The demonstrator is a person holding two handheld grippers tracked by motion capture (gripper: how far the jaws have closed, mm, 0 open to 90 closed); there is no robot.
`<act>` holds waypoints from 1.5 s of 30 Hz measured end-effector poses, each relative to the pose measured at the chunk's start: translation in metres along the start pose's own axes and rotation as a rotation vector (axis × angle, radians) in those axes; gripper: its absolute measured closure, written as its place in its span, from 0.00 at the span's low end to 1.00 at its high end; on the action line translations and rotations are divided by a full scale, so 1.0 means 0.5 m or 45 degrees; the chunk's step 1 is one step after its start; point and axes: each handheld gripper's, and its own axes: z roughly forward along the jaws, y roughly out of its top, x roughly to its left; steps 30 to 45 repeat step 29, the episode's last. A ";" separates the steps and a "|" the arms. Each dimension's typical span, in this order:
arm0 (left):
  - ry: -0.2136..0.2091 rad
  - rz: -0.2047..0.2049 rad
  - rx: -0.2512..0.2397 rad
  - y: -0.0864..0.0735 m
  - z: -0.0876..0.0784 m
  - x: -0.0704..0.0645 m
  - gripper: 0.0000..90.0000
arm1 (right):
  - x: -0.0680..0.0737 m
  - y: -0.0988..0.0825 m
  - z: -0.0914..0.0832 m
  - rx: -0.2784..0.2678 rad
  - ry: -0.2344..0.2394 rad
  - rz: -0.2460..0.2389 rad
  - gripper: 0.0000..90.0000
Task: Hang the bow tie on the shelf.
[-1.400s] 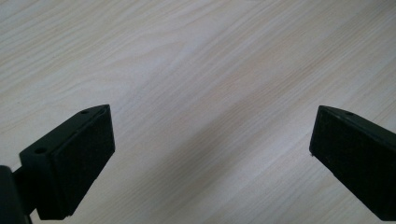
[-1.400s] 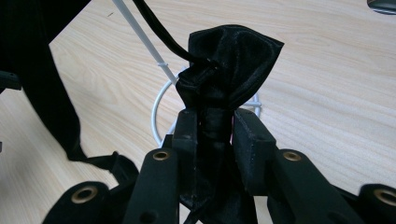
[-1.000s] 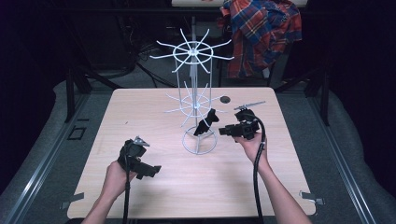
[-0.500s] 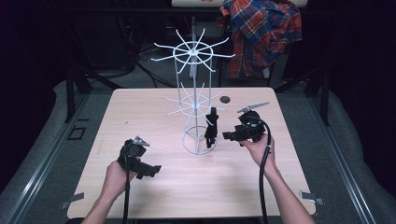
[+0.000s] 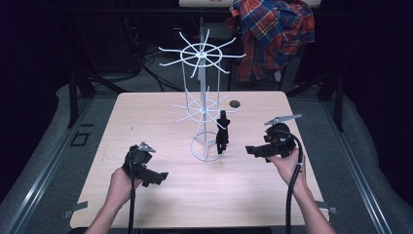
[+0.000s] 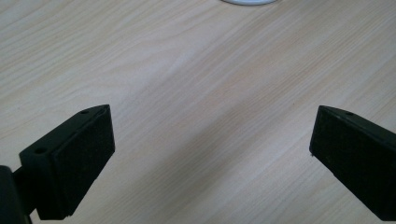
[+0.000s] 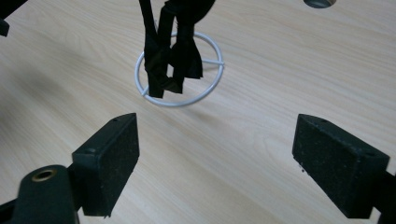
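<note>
From the high view I see a pale wooden bench [image 5: 160, 195] with a white wire rack [image 5: 202, 105] standing near its centre, spokes fanning out at two levels from an upright pole. A black strap-like item [image 5: 223, 132] hangs from a lower spoke, just right of the pole, reaching down to the rack's ring base. My left tool [image 5: 155, 176] sits at the lower left of the frame, my right tool [image 5: 255, 151] at the centre right, both well apart from the rack.

The right gripper view gives me what the high view cannot: the hanging item [image 7: 170, 51] is several dark strips dangling together over the ring base [image 7: 205, 95], at the top centre of the frame. My right tool [image 7: 215, 154] is released, jaws spread wide with nothing between them. The left gripper view shows my left tool [image 6: 210, 154] equally released above bare wood grain, with a sliver of white at the top edge.

A small round hole [image 5: 235, 104] marks the bench right of the rack. Beyond the bench, at the upper right, a plaid shirt [image 5: 272, 34] is draped in a dark room; grey floor [image 5: 44, 165] borders the bench.
</note>
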 end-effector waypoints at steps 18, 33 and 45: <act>-0.003 0.011 0.001 0.003 0.001 -0.008 0.00 | 0.002 -0.138 -0.029 0.186 -0.195 -0.048 0.09; -0.014 0.025 0.014 0.008 0.009 -0.013 0.00 | -0.018 -0.171 -0.014 0.261 -0.172 -0.037 0.09; -0.014 0.025 0.014 0.008 0.009 -0.013 0.00 | -0.018 -0.171 -0.014 0.261 -0.172 -0.037 0.09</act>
